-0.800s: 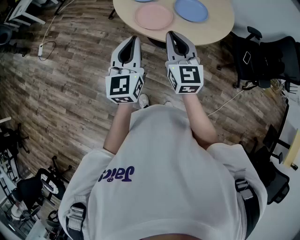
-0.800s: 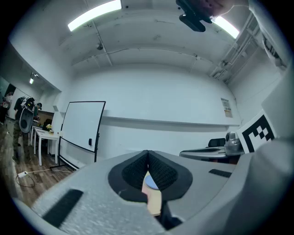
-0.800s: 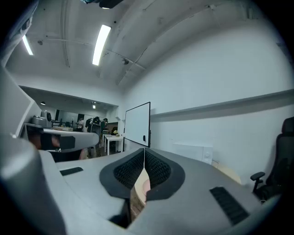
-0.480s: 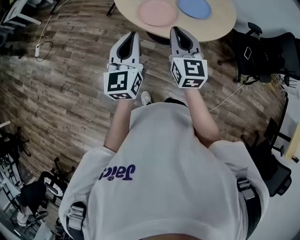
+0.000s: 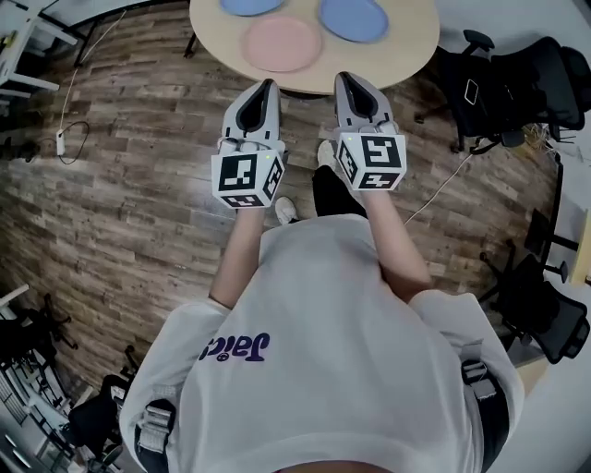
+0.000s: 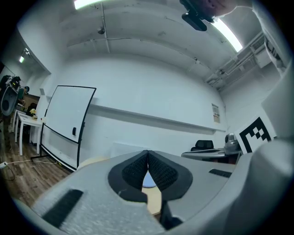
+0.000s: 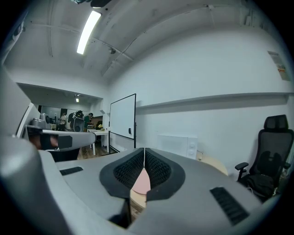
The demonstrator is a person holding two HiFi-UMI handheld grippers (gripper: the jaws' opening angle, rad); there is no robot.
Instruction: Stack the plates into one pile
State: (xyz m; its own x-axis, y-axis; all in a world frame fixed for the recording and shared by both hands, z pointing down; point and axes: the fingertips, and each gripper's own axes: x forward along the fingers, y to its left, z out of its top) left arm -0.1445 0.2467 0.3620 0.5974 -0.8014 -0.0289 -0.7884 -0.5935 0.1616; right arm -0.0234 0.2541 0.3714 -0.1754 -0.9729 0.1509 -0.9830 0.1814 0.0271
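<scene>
Pink plate (image 5: 282, 42) beside blue plate (image 5: 354, 18) on table (image 5: 411, 51)

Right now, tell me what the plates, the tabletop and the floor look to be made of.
Pink plate and blue plates: matte, evenly coloured, no glare; plastic or ceramic, I can't tell which.
Tabletop: pale, smooth, faint grain at most; light wood or laminate.
Floor: brown planks with visible grain; wood or wood-look laminate.
</scene>
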